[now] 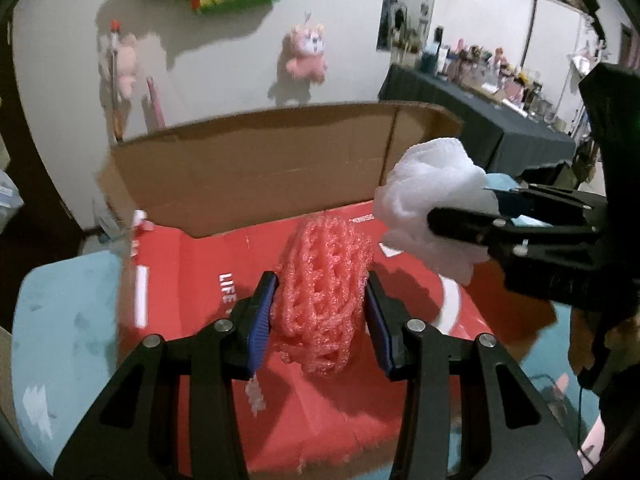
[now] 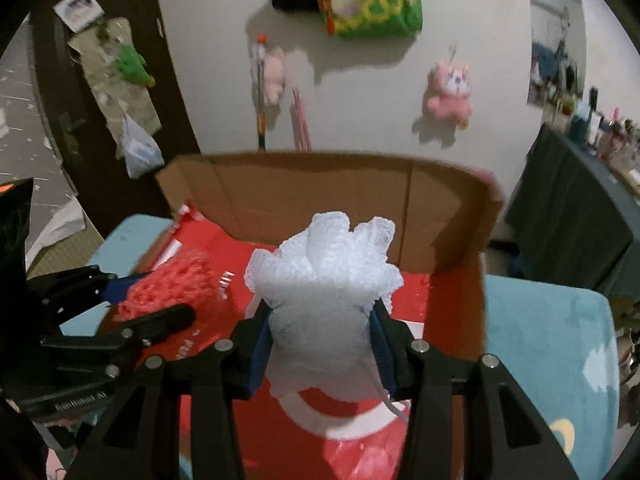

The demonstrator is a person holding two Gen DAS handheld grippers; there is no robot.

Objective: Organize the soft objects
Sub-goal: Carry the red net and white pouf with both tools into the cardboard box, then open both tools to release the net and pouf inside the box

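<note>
Left gripper (image 1: pixel 320 312) clamped on pink foam net (image 1: pixel 324 300): net squeezed between both blue pads, bulging ahead of fingertips and hanging below them. Right gripper (image 2: pixel 322 336) clamped on white foam net (image 2: pixel 324 276): wad pinched between pads, most of it puffed out past fingertips (thin white cord trails by right finger). Both nets held above red cardboard box (image 1: pixel 208 280), brown flaps (image 1: pixel 256 172) upright beyond fingertips. Box sits on light blue blanket (image 2: pixel 548 344). Pink plush toy (image 2: pixel 448 94) on white wall behind.
</note>
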